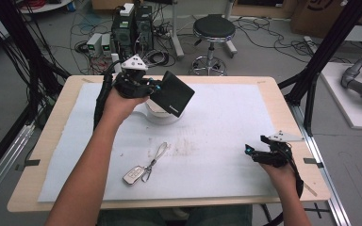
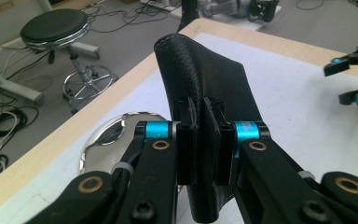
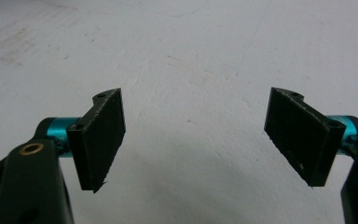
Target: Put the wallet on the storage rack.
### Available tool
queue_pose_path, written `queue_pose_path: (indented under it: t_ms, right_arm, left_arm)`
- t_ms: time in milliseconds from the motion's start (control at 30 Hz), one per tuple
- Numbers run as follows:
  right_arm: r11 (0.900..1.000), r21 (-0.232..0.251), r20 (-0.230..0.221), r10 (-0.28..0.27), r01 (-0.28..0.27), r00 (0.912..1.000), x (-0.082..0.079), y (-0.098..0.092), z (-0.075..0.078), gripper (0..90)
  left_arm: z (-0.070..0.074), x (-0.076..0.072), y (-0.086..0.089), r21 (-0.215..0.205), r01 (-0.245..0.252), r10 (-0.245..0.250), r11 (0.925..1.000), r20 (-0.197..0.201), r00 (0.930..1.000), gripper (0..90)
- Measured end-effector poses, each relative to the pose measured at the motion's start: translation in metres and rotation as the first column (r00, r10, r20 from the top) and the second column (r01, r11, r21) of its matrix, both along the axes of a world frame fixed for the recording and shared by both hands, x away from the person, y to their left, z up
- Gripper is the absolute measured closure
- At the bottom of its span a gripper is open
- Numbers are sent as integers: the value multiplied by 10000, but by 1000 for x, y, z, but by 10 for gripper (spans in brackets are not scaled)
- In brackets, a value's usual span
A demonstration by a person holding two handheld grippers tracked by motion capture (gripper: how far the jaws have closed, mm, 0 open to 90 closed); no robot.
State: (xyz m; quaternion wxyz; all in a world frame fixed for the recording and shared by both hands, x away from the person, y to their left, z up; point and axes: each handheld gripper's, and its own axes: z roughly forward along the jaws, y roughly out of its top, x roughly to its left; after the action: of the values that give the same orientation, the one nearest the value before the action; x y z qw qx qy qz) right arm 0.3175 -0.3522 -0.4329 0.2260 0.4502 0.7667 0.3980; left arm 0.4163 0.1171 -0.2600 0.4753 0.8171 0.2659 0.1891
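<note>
My left gripper [image 1: 156,88] is shut on a black leather wallet [image 1: 172,93] and holds it in the air over a shiny round metal bowl [image 1: 159,114] at the back middle of the table. In the left gripper view both pads pinch the wallet [image 2: 205,79] near its lower edge, with the metal bowl [image 2: 107,137] below and to the left. My right gripper [image 1: 254,149] stands open near the table's right front, nothing between its jaws. The right gripper view has its two pads [image 3: 100,137] wide apart over the bare white mat [image 3: 186,56].
A car key fob with a metal ring and cord [image 1: 141,169] lies on the white mat [image 1: 217,117] toward the front middle. A round black stool [image 1: 213,29] and cables stand on the floor beyond the table's far edge. Black frame posts rise at both sides.
</note>
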Motion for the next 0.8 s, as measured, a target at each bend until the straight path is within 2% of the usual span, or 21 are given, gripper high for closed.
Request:
queue_pose_path:
  t_ms: [133, 433, 800]
  right_arm:
    - [10000, 31, -13, 0, 0, 10000, 0, 1, 0, 206]
    - [10000, 29, -61, 27, -27, 10000, 1, 1, -2, 206]
    - [10000, 4, -101, 51, -51, 9999, 1, 2, -2, 206]
  left_arm:
    - [-2, 7, 3, -35, -251, 250, 9997, -48, 9997, 835]
    - [-16, 29, 8, 226, -792, 798, 9966, -300, 9964, 835]
    - [-31, 43, 8, 625, -1184, 1209, 9910, -370, 9920, 834]
